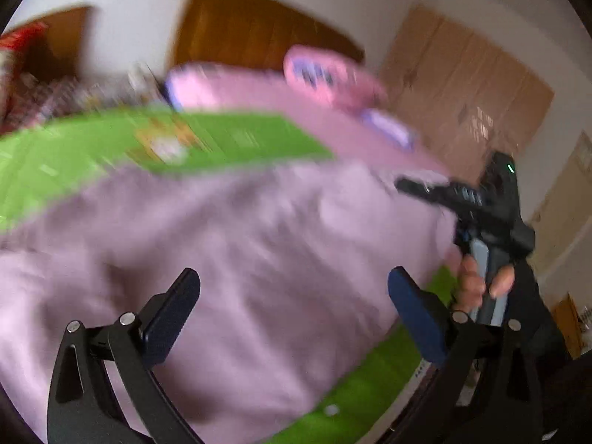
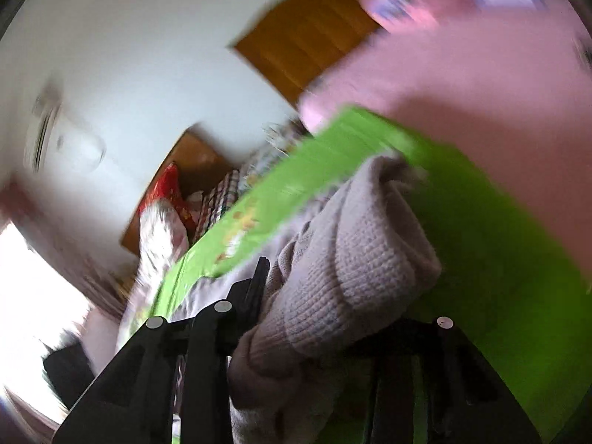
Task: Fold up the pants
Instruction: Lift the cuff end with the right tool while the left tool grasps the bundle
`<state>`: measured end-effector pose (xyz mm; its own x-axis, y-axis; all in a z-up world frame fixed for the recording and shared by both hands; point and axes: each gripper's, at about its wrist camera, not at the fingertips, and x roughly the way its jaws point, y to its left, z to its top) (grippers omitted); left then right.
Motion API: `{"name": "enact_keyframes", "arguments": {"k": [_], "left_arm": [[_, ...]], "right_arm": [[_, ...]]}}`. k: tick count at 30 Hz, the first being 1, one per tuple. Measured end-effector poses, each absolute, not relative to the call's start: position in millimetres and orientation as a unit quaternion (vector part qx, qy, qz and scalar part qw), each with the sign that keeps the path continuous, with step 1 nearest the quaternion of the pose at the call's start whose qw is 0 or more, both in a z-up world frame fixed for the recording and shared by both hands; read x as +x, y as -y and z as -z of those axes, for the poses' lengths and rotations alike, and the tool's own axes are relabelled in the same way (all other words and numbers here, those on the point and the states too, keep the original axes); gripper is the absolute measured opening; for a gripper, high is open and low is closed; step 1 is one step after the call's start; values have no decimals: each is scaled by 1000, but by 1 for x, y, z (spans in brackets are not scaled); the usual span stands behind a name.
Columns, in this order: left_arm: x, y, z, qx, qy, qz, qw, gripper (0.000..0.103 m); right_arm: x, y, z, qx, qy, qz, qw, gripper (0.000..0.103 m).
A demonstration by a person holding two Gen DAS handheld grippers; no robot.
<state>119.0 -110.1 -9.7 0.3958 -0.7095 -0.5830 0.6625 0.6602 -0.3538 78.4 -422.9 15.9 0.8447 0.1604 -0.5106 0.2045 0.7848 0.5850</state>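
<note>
Pink bedding [image 1: 259, 96] carries a green mat [image 1: 236, 137] as folding surface, the lilac pants [image 1: 240, 259] spread over it. Left gripper [image 1: 292, 314] hovers wide open and empty above them, while the right gripper [image 2: 333, 318] pinches a bunched ribbed edge, probably to carry a fold across.
</note>
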Motion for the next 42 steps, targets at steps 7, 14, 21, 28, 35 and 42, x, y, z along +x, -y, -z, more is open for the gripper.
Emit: {"name": "enact_keyframes", "arguments": {"k": [7,14,21,28,35,42], "left_arm": [[137,-79,-8,-173,-345,300,872,101],[122,-200,29,-326,-378,286,818,101],[114,-186,30,-348,-404,365,763,101],[177,-102,34,-300,-534,407,677,101],[195,-68,68,-260,-587,406,650,44],[194,-75,77,-270,-584,410,646,44]], "right_arm": [[105,211,-101,68,-256,-55,963,34],[84,-8,-26,-282,-286,-149,904,30],[52,-35,26,-434,-219,-105,867,30],[38,-36,26,-463,-185,-87,862,30],[37,-13,20,-425,-239,-135,863,43],[0,99,-20,-186,-292,-151,926,65]]}}
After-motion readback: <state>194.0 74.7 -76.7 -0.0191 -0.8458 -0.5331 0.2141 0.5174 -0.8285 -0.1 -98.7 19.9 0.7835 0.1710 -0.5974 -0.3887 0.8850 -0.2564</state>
